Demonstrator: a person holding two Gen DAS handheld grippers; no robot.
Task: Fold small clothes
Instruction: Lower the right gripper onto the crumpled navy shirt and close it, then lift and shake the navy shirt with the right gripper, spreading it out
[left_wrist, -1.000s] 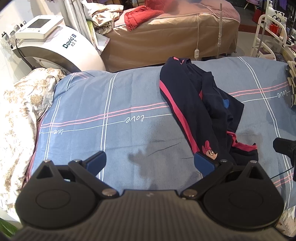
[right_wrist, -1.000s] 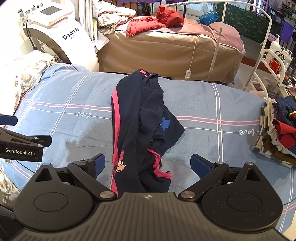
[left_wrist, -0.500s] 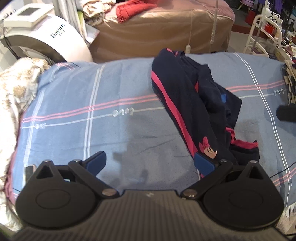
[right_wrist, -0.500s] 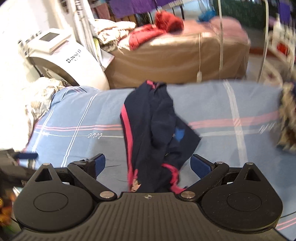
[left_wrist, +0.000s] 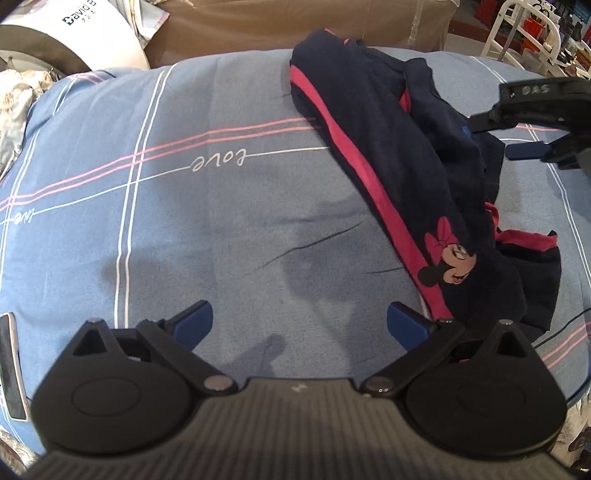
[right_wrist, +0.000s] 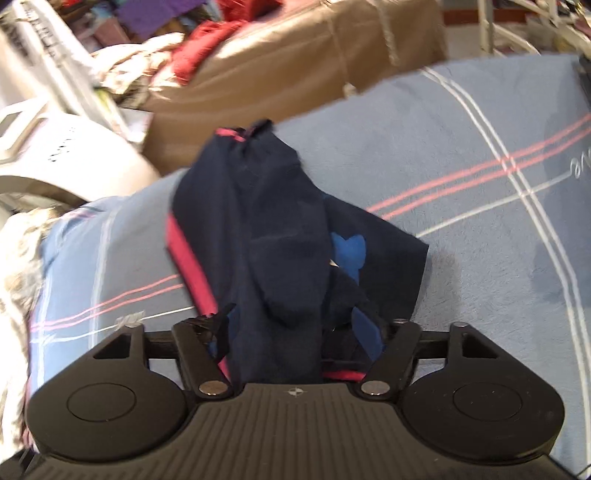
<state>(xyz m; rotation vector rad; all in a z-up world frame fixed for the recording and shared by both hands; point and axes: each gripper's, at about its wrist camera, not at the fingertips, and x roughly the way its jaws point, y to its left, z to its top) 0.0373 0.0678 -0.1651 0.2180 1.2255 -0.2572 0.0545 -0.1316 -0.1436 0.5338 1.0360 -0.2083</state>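
The right gripper (right_wrist: 295, 328) clenches the crumpled navy, pink-striped child's garment (left_wrist: 402, 177) on the blue plaid bedsheet (left_wrist: 221, 206), while the left gripper (left_wrist: 299, 321) hovers released at its 7 o'clock.

**A:** so what's the right gripper (right_wrist: 295, 325) doing here?

**B:** its fingers are closing in on a bunched fold of the navy pants (right_wrist: 266, 229); the pink stripe is running down their left edge.

**A:** and underneath?

**B:** they're lying on the blue bedsheet (right_wrist: 461, 229). Tan couch (right_wrist: 295, 62) is sitting behind, picture's going blurry.
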